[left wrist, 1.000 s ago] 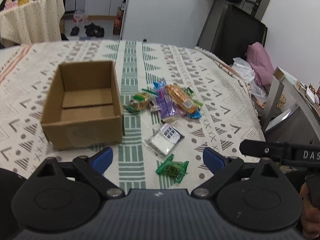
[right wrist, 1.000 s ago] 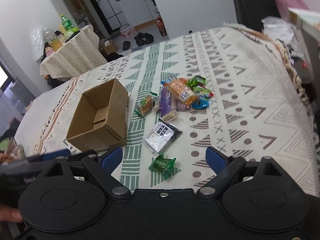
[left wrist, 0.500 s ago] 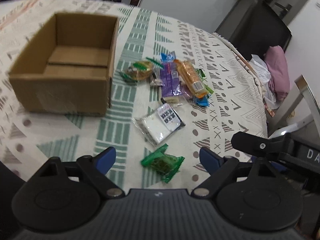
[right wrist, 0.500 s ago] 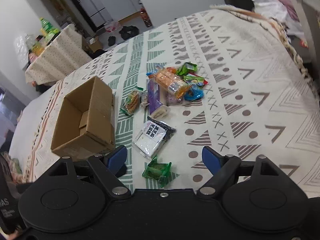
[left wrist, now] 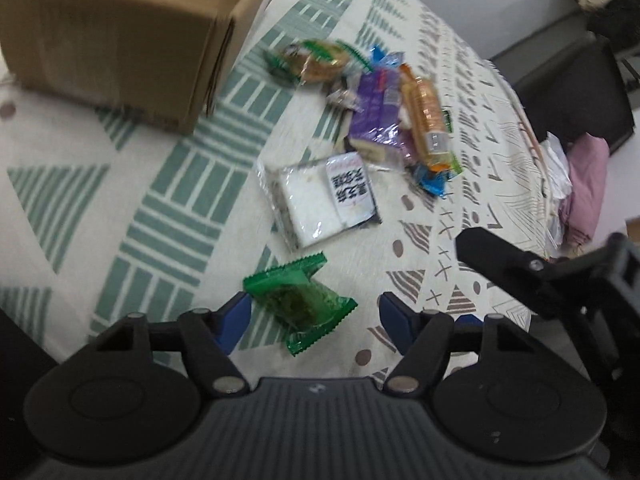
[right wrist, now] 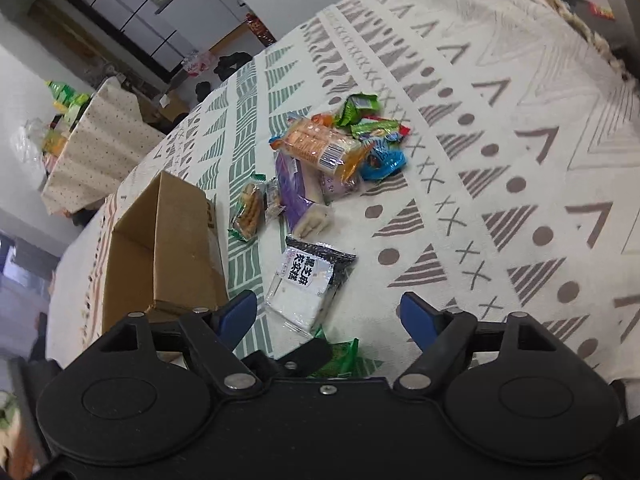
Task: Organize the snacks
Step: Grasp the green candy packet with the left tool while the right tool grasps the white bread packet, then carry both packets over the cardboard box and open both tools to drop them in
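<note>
Green crinkly plastic wraps a small pillow-shaped snack packet (left wrist: 300, 300), serrated at both ends, with a dark filling showing through. It lies on the patterned cream-and-green cloth of the desk (left wrist: 120, 200), between the blue-tipped jaws of the left gripper (left wrist: 314, 318), which have just been closing and stand open around it, not pressing. It looks light, slippery and crushable; best pinched across the padded middle. At twelve o'clock lies a clear-and-white square packet (left wrist: 320, 200); at eleven o'clock, the brown cardboard box (left wrist: 120, 40). The right gripper (right wrist: 328, 314) hangs open too, jaws just narrowing, nothing gripped.
</note>
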Tool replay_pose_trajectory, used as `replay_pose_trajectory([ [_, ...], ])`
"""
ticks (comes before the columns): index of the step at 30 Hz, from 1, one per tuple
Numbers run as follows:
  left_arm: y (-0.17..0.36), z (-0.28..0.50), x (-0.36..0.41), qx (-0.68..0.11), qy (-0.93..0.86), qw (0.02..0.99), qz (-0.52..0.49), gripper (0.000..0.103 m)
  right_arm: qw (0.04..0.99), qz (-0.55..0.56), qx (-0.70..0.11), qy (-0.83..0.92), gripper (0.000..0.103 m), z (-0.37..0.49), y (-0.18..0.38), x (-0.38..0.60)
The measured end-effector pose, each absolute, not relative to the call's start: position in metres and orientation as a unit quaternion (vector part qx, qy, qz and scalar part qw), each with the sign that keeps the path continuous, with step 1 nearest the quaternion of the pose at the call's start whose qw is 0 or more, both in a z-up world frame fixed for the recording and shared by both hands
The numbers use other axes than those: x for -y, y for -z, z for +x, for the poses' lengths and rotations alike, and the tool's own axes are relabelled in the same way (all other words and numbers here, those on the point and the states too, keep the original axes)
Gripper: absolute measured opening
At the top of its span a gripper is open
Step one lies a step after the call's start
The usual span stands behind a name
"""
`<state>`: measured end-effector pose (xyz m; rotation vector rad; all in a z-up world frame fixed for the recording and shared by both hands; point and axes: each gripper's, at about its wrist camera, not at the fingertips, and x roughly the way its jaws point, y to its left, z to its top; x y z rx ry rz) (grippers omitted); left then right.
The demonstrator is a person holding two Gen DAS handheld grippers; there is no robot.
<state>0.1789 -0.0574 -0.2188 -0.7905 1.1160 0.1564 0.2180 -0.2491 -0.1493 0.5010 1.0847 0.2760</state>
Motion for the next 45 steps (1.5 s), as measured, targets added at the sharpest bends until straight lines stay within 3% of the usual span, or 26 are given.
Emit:
replay_pose_trajectory([
  [4, 0.234, 0.184, 0.058, -0.519, -0.092, 0.753, -0.394, 0.070, 0.805, 0.256, -0.520, -0.128, 0.073, 0.226, 0.161, 0.247],
  [7, 0.246, 0.186, 0.056, -0.517, -0.103, 0.727, -0.439, 0.064, 0.797, 0.273, -0.520, -0.137, 0.073, 0.230, 0.166, 0.245],
  [9, 0.253, 0.185, 0.054, -0.511, -0.122, 0.708, -0.472, 0.057, 0.788, 0.288, -0.526, -0.137, 0.073, 0.234, 0.172, 0.245],
  [10, 0.255, 0.185, 0.052, -0.508, -0.130, 0.704, -0.479, 0.049, 0.783, 0.295, -0.530, -0.138, 0.073, 0.237, 0.175, 0.244],
  [11, 0.257, 0.185, 0.050, -0.508, -0.135, 0.702, -0.480, 0.032, 0.779, 0.299, -0.533, -0.137, 0.073, 0.238, 0.177, 0.244],
  [12, 0.257, 0.185, 0.048, -0.508, -0.140, 0.700, -0.481, 0.027, 0.779, 0.304, -0.532, -0.135, 0.073, 0.240, 0.179, 0.245],
  [26, 0.222, 0.188, 0.021, -0.488, -0.140, 0.750, -0.425, 0.025, 0.763, 0.316, -0.550, -0.125, 0.069, 0.254, 0.203, 0.224],
  [43, 0.224, 0.184, -0.018, -0.488, -0.159, 0.759, -0.400, 0.025, 0.805, 0.246, -0.533, -0.085, 0.071, 0.269, 0.216, 0.173],
  [44, 0.223, 0.185, -0.019, -0.489, -0.158, 0.761, -0.395, 0.025, 0.810, 0.234, -0.531, -0.084, 0.070, 0.269, 0.216, 0.169],
  [45, 0.223, 0.186, -0.020, -0.491, -0.158, 0.763, -0.391, 0.025, 0.815, 0.221, -0.530, -0.076, 0.061, 0.269, 0.216, 0.166],
])
